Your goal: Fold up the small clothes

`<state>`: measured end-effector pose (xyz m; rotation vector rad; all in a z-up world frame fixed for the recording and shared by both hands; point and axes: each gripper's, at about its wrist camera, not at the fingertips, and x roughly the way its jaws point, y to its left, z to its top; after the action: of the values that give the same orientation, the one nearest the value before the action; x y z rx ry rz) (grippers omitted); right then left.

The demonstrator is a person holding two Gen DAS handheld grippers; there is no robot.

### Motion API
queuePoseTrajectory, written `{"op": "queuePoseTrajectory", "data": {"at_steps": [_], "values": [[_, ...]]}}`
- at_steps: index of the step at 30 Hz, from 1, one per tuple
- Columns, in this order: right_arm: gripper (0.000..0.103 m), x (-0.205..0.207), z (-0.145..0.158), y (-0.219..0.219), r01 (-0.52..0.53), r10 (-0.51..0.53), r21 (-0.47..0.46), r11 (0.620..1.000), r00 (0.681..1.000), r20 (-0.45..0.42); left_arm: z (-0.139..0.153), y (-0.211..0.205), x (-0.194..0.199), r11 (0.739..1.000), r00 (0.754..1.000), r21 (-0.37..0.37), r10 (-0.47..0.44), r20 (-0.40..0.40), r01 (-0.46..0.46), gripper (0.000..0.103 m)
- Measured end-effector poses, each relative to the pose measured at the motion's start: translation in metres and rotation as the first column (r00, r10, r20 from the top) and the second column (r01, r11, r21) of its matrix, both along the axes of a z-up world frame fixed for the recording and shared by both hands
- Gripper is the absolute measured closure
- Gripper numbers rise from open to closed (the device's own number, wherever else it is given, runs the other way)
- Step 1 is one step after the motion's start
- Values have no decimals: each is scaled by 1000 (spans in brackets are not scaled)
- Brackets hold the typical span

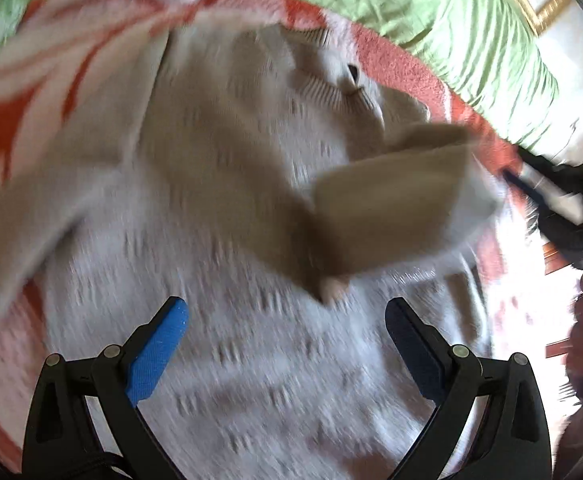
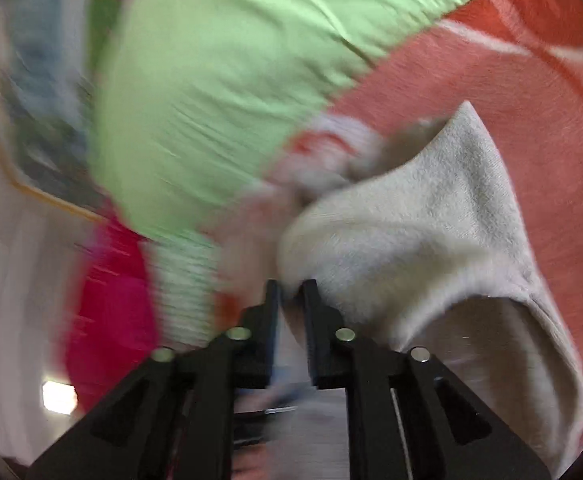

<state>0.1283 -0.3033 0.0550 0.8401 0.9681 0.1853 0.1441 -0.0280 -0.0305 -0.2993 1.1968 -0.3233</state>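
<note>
- The small knitted sweater, pale grey, lies spread on an orange and white towel, which lies on the bed's green sheet.
- In the left wrist view one sleeve is lifted and folded over the body of the sweater; both pictures are blurred.
- The left tool hangs above the near part of the sweater with its jaws wide and nothing between them.
- The right tool has its jaws narrow, and an edge of the grey fabric sits between the tips. I cannot tell for sure if the pads press it.
- I judge the sweater to be light, soft and limp. It will sag and stretch, and it will not slip much on the rough towel.
- A good place to take hold is, I think, the cuff or the hem edge, where the knit is thicker.
</note>
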Motion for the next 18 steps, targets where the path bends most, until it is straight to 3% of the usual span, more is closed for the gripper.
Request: {"op": "queuePoseTrajectory", "data": {"at_steps": [3, 7, 9, 12, 14, 15, 18], "values": [[58, -7, -17, -4, -3, 4, 17, 1000, 999, -33, -10, -1, -11, 997, 998, -74, 4, -60, -8, 4], [58, -15, -24, -15, 24, -26, -43, 999, 998, -55, -32, -16, -7, 984, 988, -172, 15, -154, -42, 4], [58, -19, -31, -22, 39, -43, -52, 998, 997, -61, -43, -21, 0, 964, 978, -252, 34, -207, -87, 6], [58, -29, -41, -34, 65, -67, -39, 997, 995, -72, -49, -20, 16, 905, 963, -380, 101, -250, -193, 7], [53, -37, -50, -41, 90, -90, -1, 996, 993, -78, -48, -14, 26, 878, 952, -403, 160, -261, -258, 7], [44, -41, -57, -46, 108, -106, 28, 994, 990, -91, -47, -12, 31, 873, 948, -403, 178, -263, -275, 7], [36, -44, -72, -52, 144, -136, 71, 987, 985, -107, -51, -6, 41, 860, 928, -388, 225, -297, -332, 7]]}}
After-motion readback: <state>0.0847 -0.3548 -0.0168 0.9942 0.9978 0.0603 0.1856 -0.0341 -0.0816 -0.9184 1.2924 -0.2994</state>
